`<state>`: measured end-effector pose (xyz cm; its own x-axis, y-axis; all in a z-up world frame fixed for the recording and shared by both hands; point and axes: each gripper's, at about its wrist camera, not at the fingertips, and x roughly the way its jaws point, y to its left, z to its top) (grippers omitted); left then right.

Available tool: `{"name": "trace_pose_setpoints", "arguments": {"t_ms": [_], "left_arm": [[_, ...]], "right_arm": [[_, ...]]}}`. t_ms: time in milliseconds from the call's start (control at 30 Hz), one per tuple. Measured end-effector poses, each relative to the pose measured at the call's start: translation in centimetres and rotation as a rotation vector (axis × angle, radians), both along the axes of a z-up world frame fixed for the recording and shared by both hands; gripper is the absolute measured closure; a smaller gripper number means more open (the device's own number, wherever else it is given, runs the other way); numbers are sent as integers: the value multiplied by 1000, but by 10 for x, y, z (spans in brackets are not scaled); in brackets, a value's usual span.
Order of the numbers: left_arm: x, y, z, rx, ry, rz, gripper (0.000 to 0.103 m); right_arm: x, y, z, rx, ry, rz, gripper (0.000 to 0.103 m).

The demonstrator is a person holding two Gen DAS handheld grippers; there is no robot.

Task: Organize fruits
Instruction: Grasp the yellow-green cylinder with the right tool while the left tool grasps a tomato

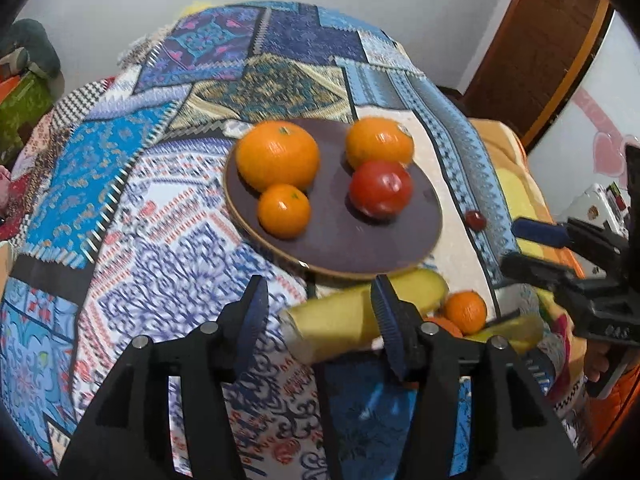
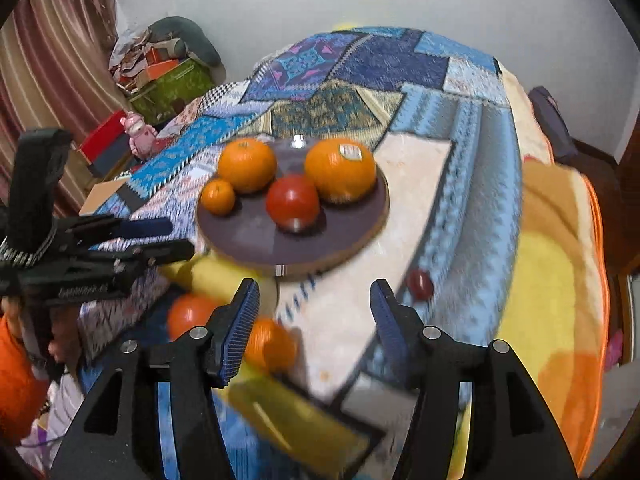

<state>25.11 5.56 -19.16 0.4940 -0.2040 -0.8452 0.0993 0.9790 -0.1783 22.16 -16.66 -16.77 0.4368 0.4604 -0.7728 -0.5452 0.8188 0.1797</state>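
A dark round plate (image 1: pixel 340 240) (image 2: pixel 248 240) on a patchwork cloth holds two large oranges (image 1: pixel 278 154) (image 2: pixel 340 170), a small orange (image 1: pixel 284 210) (image 2: pixel 218 197) and a red apple (image 1: pixel 380 188) (image 2: pixel 293 202). Near the plate's front edge lie a yellow banana (image 1: pixel 344 318) (image 2: pixel 212 270), another banana (image 2: pixel 292 416), and small oranges (image 1: pixel 465 311) (image 2: pixel 270 344). A small dark red fruit (image 1: pixel 475 219) (image 2: pixel 419 284) lies right of the plate. My left gripper (image 1: pixel 320 312) is open over the banana. My right gripper (image 2: pixel 314 312) is open and empty above the cloth.
The patchwork cloth (image 1: pixel 140 220) covers a bed with an orange and yellow blanket (image 2: pixel 560 280) at the right. Boxes and clutter (image 2: pixel 160 76) stand at the back left by a curtain. A wooden door (image 1: pixel 532 48) is at the back right.
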Motion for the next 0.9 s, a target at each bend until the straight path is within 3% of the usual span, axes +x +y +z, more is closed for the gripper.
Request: {"name": "trace_pose_setpoints", "arguments": {"t_ms": [333,467,633,733,900], "left_arm": [[8,-23,-11,28,25,-54,24],[8,-25,-12,28,23,-68,24],[4,-21,-14,-32,43,-71,27],[-1,-20,-14,-79,59,-63,32],[-14,-22,-8,-133,67,-53,39]], "right_arm": [[-33,-2,-24,0,75,44,41],[-35,6,-35,-37,59,58,31],[-36,13,-42,-61,50,86,24],[-39,14,-43,-88,29,86,28],[-48,4,-41,-116,2,64,47]]}}
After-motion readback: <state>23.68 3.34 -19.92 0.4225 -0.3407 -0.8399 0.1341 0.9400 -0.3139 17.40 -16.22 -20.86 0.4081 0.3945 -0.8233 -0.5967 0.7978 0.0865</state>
